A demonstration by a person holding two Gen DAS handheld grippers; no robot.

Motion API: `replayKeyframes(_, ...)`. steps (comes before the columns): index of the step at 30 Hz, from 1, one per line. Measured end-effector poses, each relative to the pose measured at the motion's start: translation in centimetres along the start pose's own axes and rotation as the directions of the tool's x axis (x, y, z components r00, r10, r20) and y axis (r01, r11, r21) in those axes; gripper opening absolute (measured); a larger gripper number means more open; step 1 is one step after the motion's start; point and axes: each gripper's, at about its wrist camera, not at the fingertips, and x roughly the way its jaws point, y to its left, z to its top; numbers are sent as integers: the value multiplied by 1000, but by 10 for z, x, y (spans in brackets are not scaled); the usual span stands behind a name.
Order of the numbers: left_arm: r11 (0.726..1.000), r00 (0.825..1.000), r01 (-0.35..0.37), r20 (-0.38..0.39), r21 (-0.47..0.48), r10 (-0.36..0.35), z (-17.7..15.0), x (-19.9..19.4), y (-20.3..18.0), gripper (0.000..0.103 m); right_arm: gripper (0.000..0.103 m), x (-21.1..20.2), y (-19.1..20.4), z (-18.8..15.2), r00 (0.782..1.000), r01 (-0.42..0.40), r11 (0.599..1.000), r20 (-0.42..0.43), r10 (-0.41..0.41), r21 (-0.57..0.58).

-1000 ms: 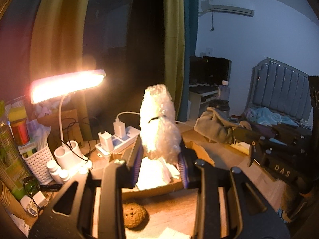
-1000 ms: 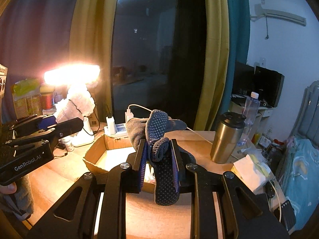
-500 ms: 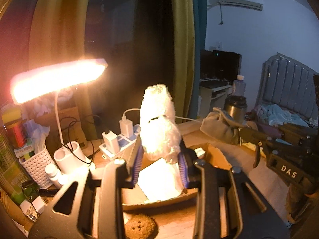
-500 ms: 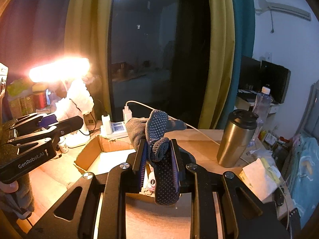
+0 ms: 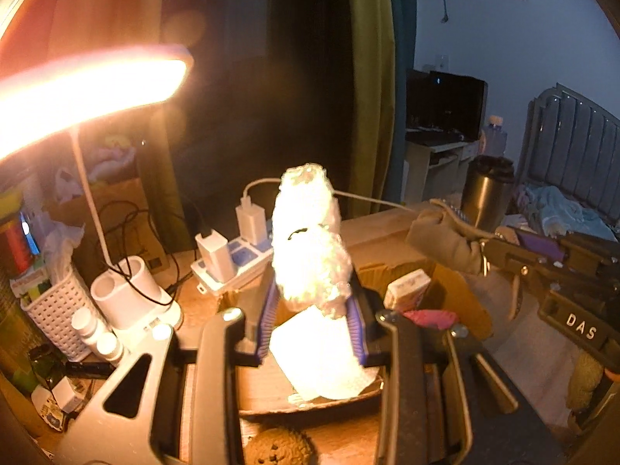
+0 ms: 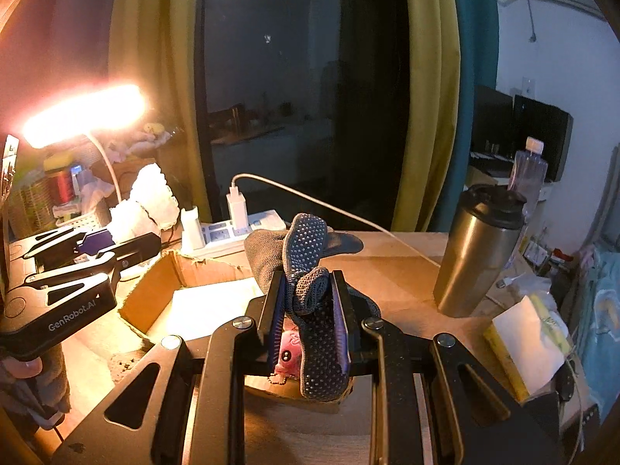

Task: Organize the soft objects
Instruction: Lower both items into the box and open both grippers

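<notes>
My room is dim; nearly all the light comes from the lamp (image 5: pixel 77 89) on my left, which blows out to orange-white glare and flare in both views. It overexposes the fluffy toy (image 5: pixel 310 248) and the paper (image 5: pixel 321 356) in the box (image 6: pixel 155 290). The far wall (image 5: pixel 503 38) stays bluish and murky. The window (image 6: pixel 302 97) is black. Fisheye bending curves the edges, with dark corners.

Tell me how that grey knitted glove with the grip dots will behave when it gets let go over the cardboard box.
The grey knitted glove with grip dots is probably floppy: it folds and droops either side of the right gripper. It looks light, so it should likely drop limp into the open cardboard box rather than roll. The rubbery dots may make it cling slightly to the pads.
</notes>
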Motion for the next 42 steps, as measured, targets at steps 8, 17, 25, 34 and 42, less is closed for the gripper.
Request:
replayKeyframes(8,1000,999,-4,-54,-1,4,-9,28,-2,32,24,25,-9,-10,999,-7,1000,-47,8,21)
replayKeyframes(17,1000,993,-6,-116,-7,5,-22,55,-2,32,24,51,-16,-26,994,-8,999,-108,13,42)
replayKeyframes(25,1000,987,9,-159,-13,-11,-29,69,-1,34,25,63,-18,-31,991,-8,998,-137,15,55)
replayKeyframes(34,1000,985,4,-175,-6,-5,-29,69,-1,57,31,57,-16,-31,990,-6,998,-140,14,60)
replayKeyframes(42,1000,992,9,-126,-22,-11,-22,47,1,60,34,39,-10,-26,994,1,999,-113,5,54)
